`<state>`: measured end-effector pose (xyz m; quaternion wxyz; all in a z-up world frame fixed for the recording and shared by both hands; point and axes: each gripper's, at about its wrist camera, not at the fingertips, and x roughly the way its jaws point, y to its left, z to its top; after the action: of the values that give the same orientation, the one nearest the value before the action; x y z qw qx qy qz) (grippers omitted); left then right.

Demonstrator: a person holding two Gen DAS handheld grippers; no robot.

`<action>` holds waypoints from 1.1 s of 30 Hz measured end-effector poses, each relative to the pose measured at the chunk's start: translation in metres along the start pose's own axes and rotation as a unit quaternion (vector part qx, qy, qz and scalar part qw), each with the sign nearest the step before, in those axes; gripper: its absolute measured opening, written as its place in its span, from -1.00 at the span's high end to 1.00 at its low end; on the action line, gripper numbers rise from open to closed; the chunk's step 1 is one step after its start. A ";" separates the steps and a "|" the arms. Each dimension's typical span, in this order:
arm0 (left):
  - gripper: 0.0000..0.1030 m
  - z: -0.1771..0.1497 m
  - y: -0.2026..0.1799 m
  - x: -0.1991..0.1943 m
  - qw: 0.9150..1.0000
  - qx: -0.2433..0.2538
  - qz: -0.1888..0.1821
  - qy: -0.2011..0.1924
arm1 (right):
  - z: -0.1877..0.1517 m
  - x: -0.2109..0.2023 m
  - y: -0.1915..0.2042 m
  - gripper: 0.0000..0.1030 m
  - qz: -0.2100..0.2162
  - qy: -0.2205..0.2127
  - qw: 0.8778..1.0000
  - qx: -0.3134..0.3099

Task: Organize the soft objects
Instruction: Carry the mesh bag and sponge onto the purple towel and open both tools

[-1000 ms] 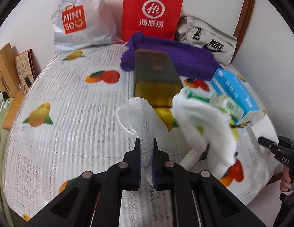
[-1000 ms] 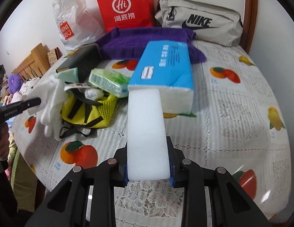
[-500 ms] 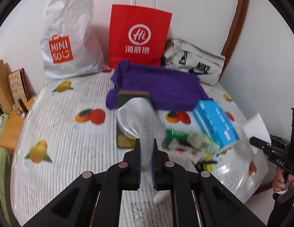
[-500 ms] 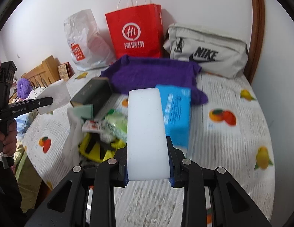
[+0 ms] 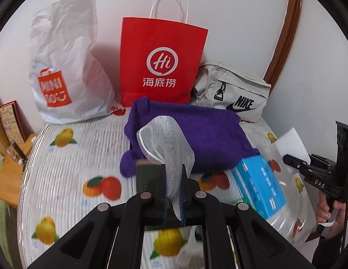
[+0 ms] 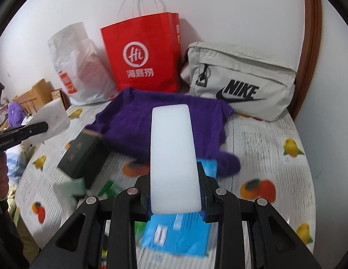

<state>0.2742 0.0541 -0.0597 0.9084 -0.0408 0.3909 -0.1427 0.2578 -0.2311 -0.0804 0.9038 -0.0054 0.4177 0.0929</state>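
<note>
Counted 2 grippers, 1 mesh, 1 sponge, 1 purple towel, 1 blue box, 1 dark box, 3 bags.

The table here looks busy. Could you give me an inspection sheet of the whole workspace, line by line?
Surface: table under a fruit-print cloth.
Job's things: white mesh net, white foam block, purple towel.
Clutter: blue tissue box, dark box.
Grippers: left tool shut on the net; right tool shut on the foam block.
Cables: nothing seen.
Surroundings: red paper bag, white plastic bag, grey Nike bag along the wall.
</note>
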 end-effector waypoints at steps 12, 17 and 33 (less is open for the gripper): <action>0.83 0.052 0.009 0.082 0.999 0.005 0.007 0.038 | 0.049 0.081 -0.021 0.41 -0.007 0.037 0.999 0.003; 0.83 0.073 0.015 0.120 0.998 0.002 0.005 0.063 | 0.060 0.112 -0.032 0.41 -0.011 0.057 0.998 0.000; 0.83 0.095 0.025 0.223 0.991 0.016 0.013 0.134 | 0.067 0.190 -0.051 0.41 -0.009 0.140 0.990 0.012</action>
<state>0.4938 0.0092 -0.1543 0.8501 -0.0013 0.5073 -0.1412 0.4373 -0.2442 -0.1838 0.8371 -0.0115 0.5414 0.0778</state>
